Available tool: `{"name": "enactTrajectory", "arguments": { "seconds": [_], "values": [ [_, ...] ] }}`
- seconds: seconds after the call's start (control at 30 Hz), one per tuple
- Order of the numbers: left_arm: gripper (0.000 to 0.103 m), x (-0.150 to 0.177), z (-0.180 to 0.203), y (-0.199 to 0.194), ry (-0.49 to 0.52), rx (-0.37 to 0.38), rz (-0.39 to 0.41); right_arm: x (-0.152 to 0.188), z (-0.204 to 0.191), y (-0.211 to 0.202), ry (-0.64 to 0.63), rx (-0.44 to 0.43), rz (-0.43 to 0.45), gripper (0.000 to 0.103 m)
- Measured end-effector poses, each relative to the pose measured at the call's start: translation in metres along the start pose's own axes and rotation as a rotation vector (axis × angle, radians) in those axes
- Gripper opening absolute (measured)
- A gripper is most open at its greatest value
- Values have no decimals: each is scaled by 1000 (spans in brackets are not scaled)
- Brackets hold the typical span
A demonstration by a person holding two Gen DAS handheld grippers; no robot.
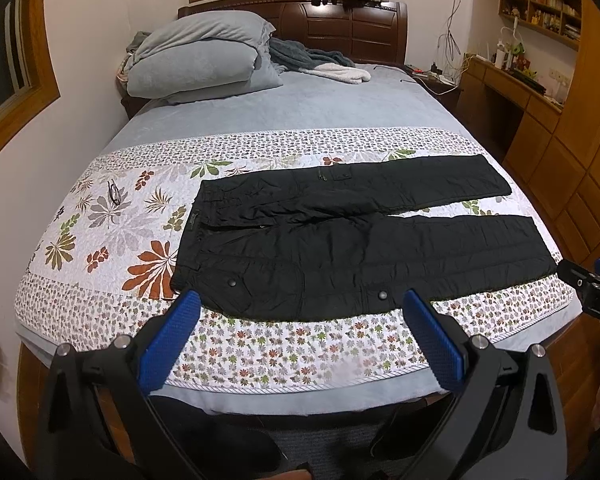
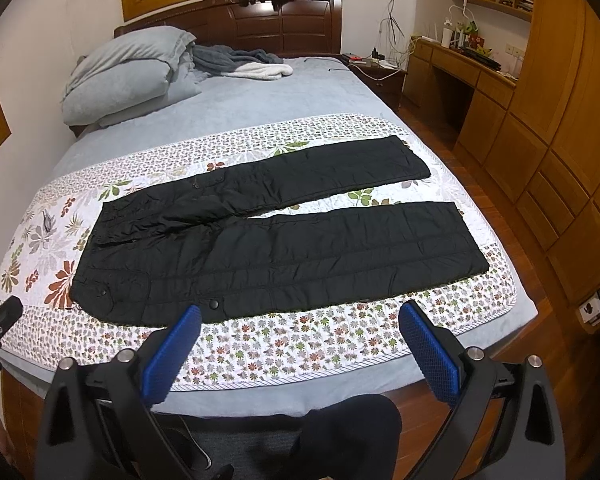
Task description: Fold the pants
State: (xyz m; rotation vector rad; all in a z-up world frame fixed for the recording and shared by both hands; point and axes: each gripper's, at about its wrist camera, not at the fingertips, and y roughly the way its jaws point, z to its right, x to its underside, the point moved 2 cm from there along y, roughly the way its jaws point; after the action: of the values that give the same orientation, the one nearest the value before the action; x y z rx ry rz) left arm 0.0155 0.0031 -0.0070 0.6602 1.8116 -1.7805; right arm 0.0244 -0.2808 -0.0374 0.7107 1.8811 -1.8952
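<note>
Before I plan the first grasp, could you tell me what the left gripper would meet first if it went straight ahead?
Probably the near leg of the black pants, just beyond the open left gripper; depth is uncertain, so it might touch the floral quilt first.

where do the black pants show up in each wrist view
Left wrist view: the black pants lie centre to right, waistband at left, legs running right.
Right wrist view: the black pants lie across the centre, waistband at lower left.
Shared landmark: the stacked grey pillows by the headboard.
</note>
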Motion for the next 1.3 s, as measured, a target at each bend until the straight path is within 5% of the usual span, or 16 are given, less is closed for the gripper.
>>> {"name": "enactTrajectory", "arguments": {
  "seconds": [0.93, 1.3],
  "values": [
    [101, 0, 4, 5, 21, 4, 7, 2, 5, 6, 9, 2, 1, 100],
    [101, 4, -8, 6, -29, 0, 84, -3, 16, 6, -17, 73, 91, 100]
  ]
}}
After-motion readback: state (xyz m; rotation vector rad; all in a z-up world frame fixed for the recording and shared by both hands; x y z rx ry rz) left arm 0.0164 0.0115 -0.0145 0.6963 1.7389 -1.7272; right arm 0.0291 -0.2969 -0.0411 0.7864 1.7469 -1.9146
